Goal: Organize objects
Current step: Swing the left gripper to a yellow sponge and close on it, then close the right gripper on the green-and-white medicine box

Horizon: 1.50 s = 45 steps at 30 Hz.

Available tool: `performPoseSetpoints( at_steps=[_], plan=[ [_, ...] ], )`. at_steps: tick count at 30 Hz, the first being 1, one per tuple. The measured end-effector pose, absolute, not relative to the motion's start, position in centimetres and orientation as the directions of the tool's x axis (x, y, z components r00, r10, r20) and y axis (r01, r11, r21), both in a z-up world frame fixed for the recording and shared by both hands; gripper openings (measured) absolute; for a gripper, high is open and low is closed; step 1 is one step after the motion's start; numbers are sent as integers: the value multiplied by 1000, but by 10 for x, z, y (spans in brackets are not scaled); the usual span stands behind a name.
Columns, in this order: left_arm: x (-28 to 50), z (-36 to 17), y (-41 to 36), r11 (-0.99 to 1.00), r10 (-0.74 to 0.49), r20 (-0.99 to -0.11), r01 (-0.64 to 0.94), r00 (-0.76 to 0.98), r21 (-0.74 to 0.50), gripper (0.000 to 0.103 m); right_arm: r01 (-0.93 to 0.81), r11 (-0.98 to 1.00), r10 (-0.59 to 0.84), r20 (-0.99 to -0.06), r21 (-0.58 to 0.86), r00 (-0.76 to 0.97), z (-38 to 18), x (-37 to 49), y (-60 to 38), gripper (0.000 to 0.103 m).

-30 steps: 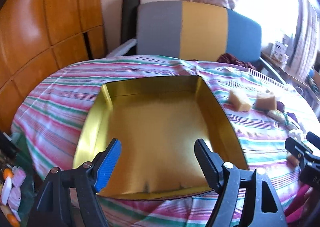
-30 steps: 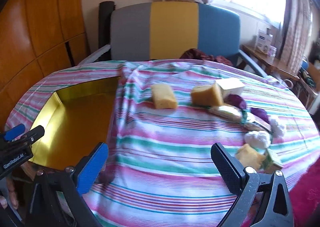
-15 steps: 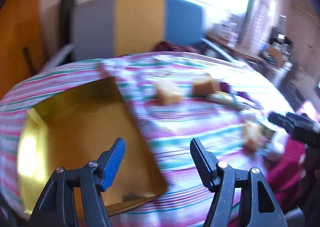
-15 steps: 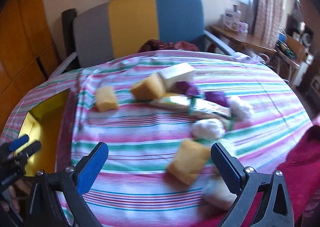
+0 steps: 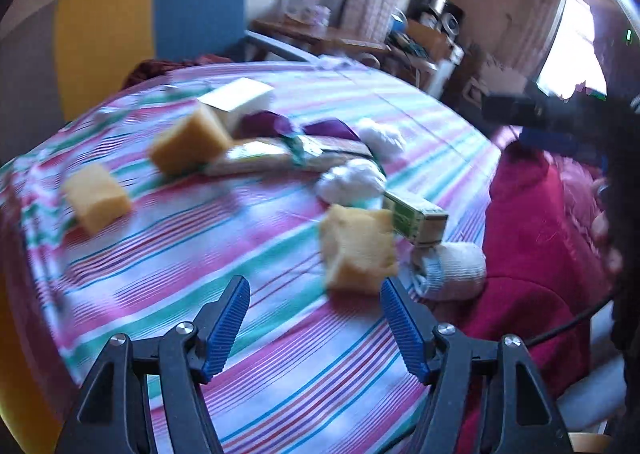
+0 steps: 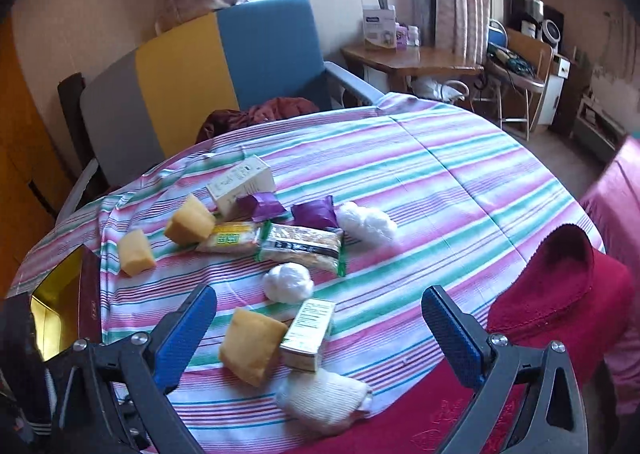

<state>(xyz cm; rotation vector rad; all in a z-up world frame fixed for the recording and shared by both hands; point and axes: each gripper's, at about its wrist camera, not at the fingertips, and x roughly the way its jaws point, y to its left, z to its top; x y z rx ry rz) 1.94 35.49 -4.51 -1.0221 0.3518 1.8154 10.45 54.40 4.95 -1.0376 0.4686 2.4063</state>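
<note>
Loose objects lie on the striped tablecloth [image 6: 440,190]: three yellow sponges, the nearest [image 6: 250,350] [image 5: 358,250] beside a small green carton [image 6: 310,334] [image 5: 416,218], a white sock [image 6: 324,400], two white balls [image 6: 289,281], snack packets [image 6: 302,246], purple wrappers [image 6: 314,214] and a cream box [image 6: 240,184]. The gold box [image 6: 52,306] shows at the left edge. My left gripper [image 5: 314,304] is open and empty just before the nearest sponge. My right gripper [image 6: 320,318] is open and empty above the sponge and carton.
A red cloth [image 6: 560,294] drapes the table's right front edge. A grey, yellow and blue chair [image 6: 200,70] stands behind the table. A wooden desk [image 6: 412,58] with bottles stands by the window.
Both grippers have swung right, from the gold box to the pile of objects. The box has left the left wrist view. Both stay open.
</note>
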Motion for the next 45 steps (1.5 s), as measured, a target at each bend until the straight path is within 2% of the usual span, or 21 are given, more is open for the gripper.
performPoseSetpoints(
  at_steps=[5, 9, 15, 22, 27, 29, 31, 33, 34, 36, 42, 45],
  plan=[
    [24, -65, 394, -426, 583, -806, -884, -102, -195, 69, -549, -821, 253, -764, 154, -593, 42, 112, 560, 103],
    [22, -78, 415, -425, 560, -825, -882, -80, -203, 61, -553, -814, 226, -779, 179, -585, 35, 114, 571, 103],
    [19, -91, 436, -443, 525, -846, -879, -96, -176, 61, -548, -815, 205, -789, 191, -579, 31, 110, 583, 103],
    [9, -86, 409, -457, 587, -804, -858, -93, -234, 53, -470, -861, 86, -854, 196, -514, 13, 80, 575, 103],
    [3, -75, 363, -529, 606, -779, -813, -161, -244, 53, -433, -884, 10, -918, 178, -397, -14, 49, 562, 81],
    [4, -70, 345, -557, 602, -772, -799, -202, -226, 53, -446, -881, 7, -939, 157, -344, -32, 38, 561, 80],
    [6, -65, 332, -572, 598, -768, -794, -230, -208, 53, -469, -871, -2, -956, 145, -292, -48, 30, 562, 72],
    [8, -60, 322, -590, 591, -764, -784, -257, -192, 53, -489, -862, -9, -968, 136, -253, -64, 27, 562, 57],
    [9, -57, 313, -596, 594, -759, -780, -267, -192, 53, -496, -859, -5, -973, 123, -232, -70, 26, 561, 53],
    [11, -50, 300, -611, 598, -747, -769, -290, -190, 53, -496, -859, -13, -975, 126, -224, -78, 26, 556, 32],
    [9, -28, 257, -673, 601, -711, -710, -364, -205, 53, -439, -893, 45, -952, 98, -303, -66, 31, 524, 30],
    [5, -19, 236, -714, 584, -701, -669, -408, -206, 53, -382, -915, 17, -931, 133, -364, -60, 30, 503, 30]
  ],
)
